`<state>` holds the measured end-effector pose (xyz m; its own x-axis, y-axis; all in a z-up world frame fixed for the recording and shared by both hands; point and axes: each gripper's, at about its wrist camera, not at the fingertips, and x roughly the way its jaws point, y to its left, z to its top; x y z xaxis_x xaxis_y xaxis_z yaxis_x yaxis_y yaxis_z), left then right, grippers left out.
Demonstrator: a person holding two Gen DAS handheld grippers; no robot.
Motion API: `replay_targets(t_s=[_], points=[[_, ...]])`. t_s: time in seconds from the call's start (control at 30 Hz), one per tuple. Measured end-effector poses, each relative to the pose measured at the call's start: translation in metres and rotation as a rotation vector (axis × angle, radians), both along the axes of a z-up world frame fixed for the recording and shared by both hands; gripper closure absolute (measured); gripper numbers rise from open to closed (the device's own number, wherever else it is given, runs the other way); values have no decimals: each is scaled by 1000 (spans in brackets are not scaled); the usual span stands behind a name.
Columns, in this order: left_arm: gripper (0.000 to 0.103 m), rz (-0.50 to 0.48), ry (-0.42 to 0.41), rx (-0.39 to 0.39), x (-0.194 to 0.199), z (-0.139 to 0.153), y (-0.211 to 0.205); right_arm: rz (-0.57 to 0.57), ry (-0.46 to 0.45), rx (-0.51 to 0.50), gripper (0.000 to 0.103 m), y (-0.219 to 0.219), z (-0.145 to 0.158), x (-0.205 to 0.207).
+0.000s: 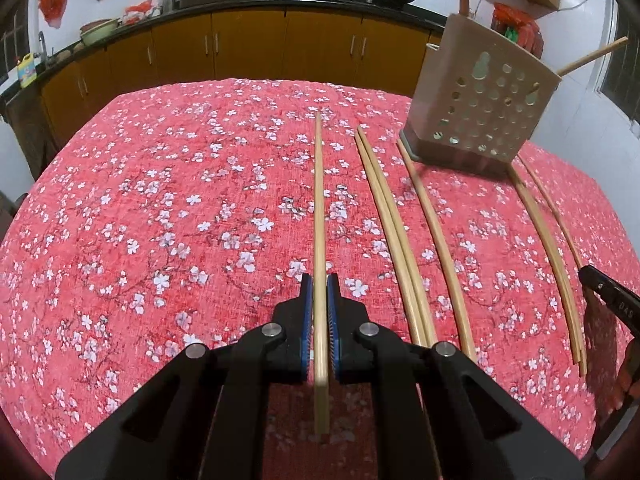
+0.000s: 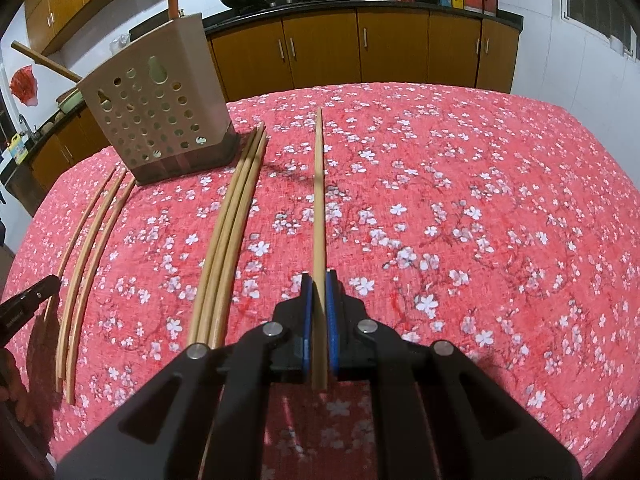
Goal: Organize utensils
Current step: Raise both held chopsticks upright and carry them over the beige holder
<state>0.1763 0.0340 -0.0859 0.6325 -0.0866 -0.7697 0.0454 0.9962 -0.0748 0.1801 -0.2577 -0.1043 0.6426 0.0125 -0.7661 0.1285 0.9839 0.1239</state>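
left gripper [image 1: 319,286] clamping chopstick [image 1: 319,200], right gripper [image 2: 319,284] likewise

Red tablecloth [image 1: 160,200] with white blossoms; tan chopsticks [image 1: 384,216]; beige holder [image 1: 480,100].

Utensil holder [image 1: 480,108] far on table [image 1: 160,208]; loose chopsticks [image 1: 394,232] lying near-to-far both sides of holder; counter [image 1: 280,2] behind table.

Faint letters "DAS" on the right tool [image 1: 612,300], nothing else legible
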Motion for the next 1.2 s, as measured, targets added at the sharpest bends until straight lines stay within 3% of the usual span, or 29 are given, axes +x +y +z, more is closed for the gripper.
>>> replay_targets(t_s=[0.17, 0.27, 0.57, 0.7, 0.87, 1.2], points=[[96, -6, 8, 2, 2, 0, 1, 3, -7, 2, 95, 0, 2, -1], [96, -9, 10, -18, 0, 6, 6, 9, -64, 13, 95, -2, 18, -10], [96, -17, -164, -57, -12, 74, 19, -18, -303, -2, 95, -12, 97, -33], [96, -18, -250, -88, -17, 109, 25, -27, -381, -5, 95, -16, 122, -42], [96, -11, -309, -91, -19, 130, 24, -31, -442, -6, 95, -15, 141, -45], [96, -52, -440, -101, -16, 195, 13, 98, -639, 82, 95, 2, 227, -59]])
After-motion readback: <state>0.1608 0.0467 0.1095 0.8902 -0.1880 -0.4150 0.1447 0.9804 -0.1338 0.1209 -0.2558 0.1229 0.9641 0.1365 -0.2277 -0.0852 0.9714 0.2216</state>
